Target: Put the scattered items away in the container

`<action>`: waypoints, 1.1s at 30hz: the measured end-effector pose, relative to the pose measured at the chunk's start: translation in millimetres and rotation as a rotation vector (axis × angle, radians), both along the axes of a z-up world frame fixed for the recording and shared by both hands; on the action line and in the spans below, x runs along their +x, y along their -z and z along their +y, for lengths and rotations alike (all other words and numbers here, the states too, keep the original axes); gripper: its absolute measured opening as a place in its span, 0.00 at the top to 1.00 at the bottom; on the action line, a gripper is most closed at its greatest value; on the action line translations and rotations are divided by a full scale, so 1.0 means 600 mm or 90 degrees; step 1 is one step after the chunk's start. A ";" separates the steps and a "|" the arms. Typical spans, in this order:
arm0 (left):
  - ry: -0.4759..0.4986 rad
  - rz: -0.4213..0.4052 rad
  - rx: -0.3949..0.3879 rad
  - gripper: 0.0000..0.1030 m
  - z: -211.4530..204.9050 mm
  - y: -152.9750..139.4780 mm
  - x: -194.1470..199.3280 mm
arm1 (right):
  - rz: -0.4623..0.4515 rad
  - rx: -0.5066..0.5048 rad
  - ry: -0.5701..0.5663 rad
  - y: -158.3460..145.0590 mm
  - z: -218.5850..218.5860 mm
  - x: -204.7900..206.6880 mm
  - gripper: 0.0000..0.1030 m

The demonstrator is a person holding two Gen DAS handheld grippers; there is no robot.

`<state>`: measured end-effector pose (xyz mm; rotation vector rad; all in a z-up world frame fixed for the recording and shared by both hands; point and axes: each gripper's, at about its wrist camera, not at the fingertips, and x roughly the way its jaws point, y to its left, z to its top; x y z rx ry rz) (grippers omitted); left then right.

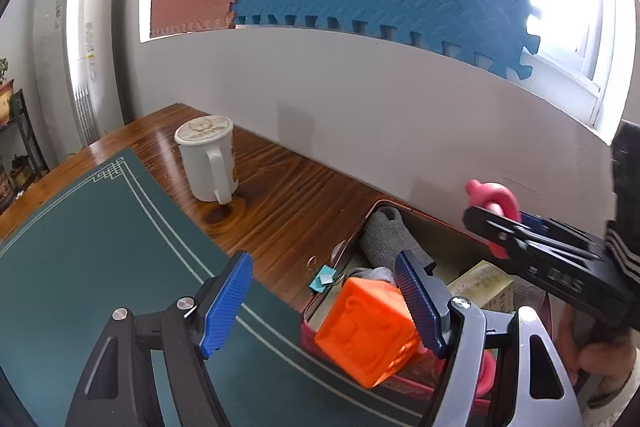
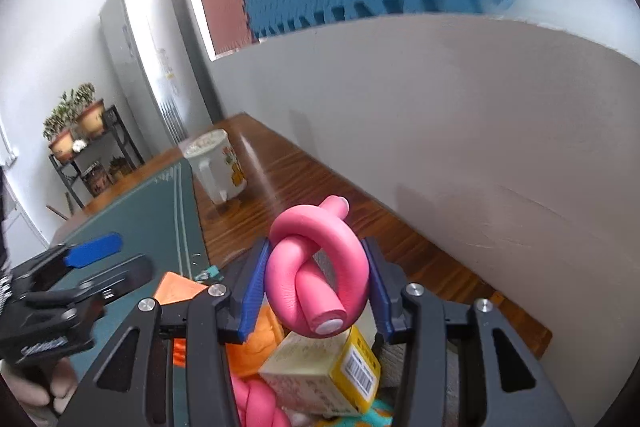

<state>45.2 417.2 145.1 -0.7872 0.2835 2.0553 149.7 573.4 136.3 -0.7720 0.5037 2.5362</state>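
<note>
My right gripper is shut on a pink knotted foam tube and holds it above the container; it also shows in the left wrist view. My left gripper is open, its right finger beside an orange cube that sits tilted at the near corner of the red container. Inside the container lie a grey rolled cloth, a yellow-beige carton and another pink foam piece. The orange cube also shows in the right wrist view.
A white mug stands on the wooden table near the wall. A dark green mat covers the table's left part. A small teal clip with a ring lies beside the container. A plant shelf stands far left.
</note>
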 end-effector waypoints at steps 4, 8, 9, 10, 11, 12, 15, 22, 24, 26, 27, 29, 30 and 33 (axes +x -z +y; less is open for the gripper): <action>0.001 0.002 -0.006 0.27 -0.009 0.006 0.004 | -0.012 -0.022 -0.001 0.012 0.006 -0.006 0.50; 0.000 0.006 -0.004 0.27 -0.015 0.008 0.010 | 0.000 -0.022 0.002 0.008 0.004 0.004 0.43; 0.001 0.007 -0.004 0.27 -0.016 0.008 0.012 | 0.004 -0.018 0.003 0.005 0.002 0.010 0.43; 0.003 0.009 -0.004 0.27 -0.018 0.008 0.014 | 0.009 -0.014 0.004 0.002 -0.001 0.017 0.43; 0.005 0.009 -0.004 0.27 -0.019 0.008 0.017 | 0.014 -0.010 0.005 -0.002 -0.004 0.023 0.43; 0.007 0.009 -0.004 0.27 -0.021 0.008 0.020 | 0.019 -0.009 0.007 -0.004 -0.007 0.032 0.43; 0.010 0.007 -0.010 0.27 -0.024 0.011 0.034 | 0.033 -0.008 0.011 -0.011 -0.015 0.060 0.37; 0.015 -0.008 -0.034 0.27 -0.034 0.021 0.068 | 0.017 -0.011 0.028 -0.011 -0.037 0.156 0.18; 0.026 -0.017 -0.032 0.20 -0.036 0.022 0.081 | 0.004 -0.014 0.025 -0.006 -0.047 0.176 0.17; 0.030 -0.018 -0.031 0.15 -0.039 0.020 0.094 | -0.014 -0.013 0.018 0.001 -0.061 0.191 0.16; 0.032 -0.017 -0.031 0.15 -0.041 0.019 0.100 | -0.024 -0.012 0.014 0.006 -0.069 0.195 0.16; 0.031 -0.012 -0.034 0.15 -0.044 0.017 0.112 | -0.041 -0.011 0.005 0.014 -0.084 0.204 0.16; 0.030 -0.013 -0.036 0.15 -0.046 0.017 0.117 | -0.047 -0.012 0.002 0.016 -0.091 0.208 0.16; 0.022 -0.018 -0.041 0.15 -0.053 0.017 0.127 | -0.058 -0.017 0.003 0.023 -0.107 0.218 0.16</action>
